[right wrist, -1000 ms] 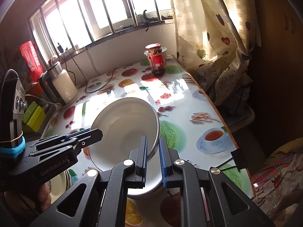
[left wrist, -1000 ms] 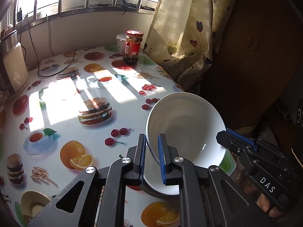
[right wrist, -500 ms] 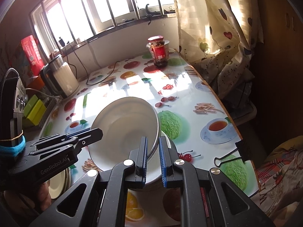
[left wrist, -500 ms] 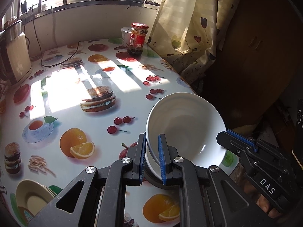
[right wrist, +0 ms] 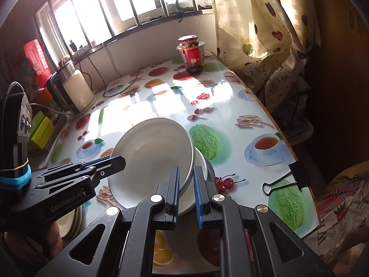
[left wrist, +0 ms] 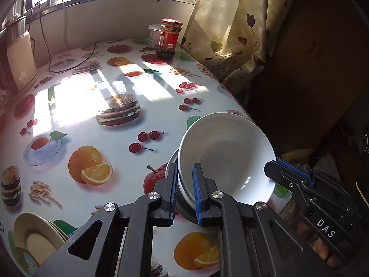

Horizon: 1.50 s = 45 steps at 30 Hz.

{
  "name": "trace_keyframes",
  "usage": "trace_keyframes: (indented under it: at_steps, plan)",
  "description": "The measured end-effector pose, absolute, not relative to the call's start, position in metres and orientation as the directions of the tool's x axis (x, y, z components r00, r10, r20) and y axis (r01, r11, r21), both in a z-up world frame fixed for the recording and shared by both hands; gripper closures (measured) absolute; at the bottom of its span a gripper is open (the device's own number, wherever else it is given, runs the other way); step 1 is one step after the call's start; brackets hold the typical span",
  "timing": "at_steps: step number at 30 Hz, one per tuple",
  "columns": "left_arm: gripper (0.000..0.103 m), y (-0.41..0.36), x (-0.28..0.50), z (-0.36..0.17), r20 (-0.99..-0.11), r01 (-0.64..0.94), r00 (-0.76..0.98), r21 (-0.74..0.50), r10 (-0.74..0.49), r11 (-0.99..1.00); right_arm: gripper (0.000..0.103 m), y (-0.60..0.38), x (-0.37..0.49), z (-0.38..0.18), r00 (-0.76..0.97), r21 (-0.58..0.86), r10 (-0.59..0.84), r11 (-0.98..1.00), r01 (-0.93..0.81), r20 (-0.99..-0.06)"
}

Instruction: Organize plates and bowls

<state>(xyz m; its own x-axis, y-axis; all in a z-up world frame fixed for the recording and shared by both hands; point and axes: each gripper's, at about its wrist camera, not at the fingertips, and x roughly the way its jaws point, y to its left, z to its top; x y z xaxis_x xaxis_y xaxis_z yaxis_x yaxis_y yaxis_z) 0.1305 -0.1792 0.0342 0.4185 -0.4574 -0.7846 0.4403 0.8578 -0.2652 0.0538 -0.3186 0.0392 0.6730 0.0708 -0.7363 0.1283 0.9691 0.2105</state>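
A large white bowl (left wrist: pixel 226 157) is held tilted just above the table, gripped on two opposite sides of its rim. My left gripper (left wrist: pixel 185 191) is shut on the near-left rim. My right gripper (right wrist: pixel 185 189) is shut on the other side of the white bowl (right wrist: pixel 152 154). Each view shows the other gripper: the right gripper (left wrist: pixel 288 173) and the left gripper (right wrist: pixel 103 164). Directly under the held bowl sits a second white bowl (right wrist: pixel 203 168), itself in a grey dish; whether the two bowls touch is unclear. A stack of beige plates (left wrist: pixel 34 237) lies at the table's near-left corner.
A red-lidded jar (left wrist: pixel 169 38) and a white tub stand at the far end by the curtain (left wrist: pixel 226 23). A kettle (right wrist: pixel 73 90) with its cable is at the far left. A black binder clip (right wrist: pixel 288 177) grips the right table edge, close to the bowls.
Both grippers, still shut on the white bowl, have sunk a little toward the table and the bowl beneath. The grip is the same.
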Motion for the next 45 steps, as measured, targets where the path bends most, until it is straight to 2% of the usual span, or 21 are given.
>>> trace_keyframes:
  at_steps: [45]
  plan:
    - [0.090,-0.184,0.136,0.019,-0.804,0.437,0.390,-0.268,-0.450,0.858,0.090,-0.326,0.055,0.018,0.651,0.221,0.072,0.964,0.150,-0.755]
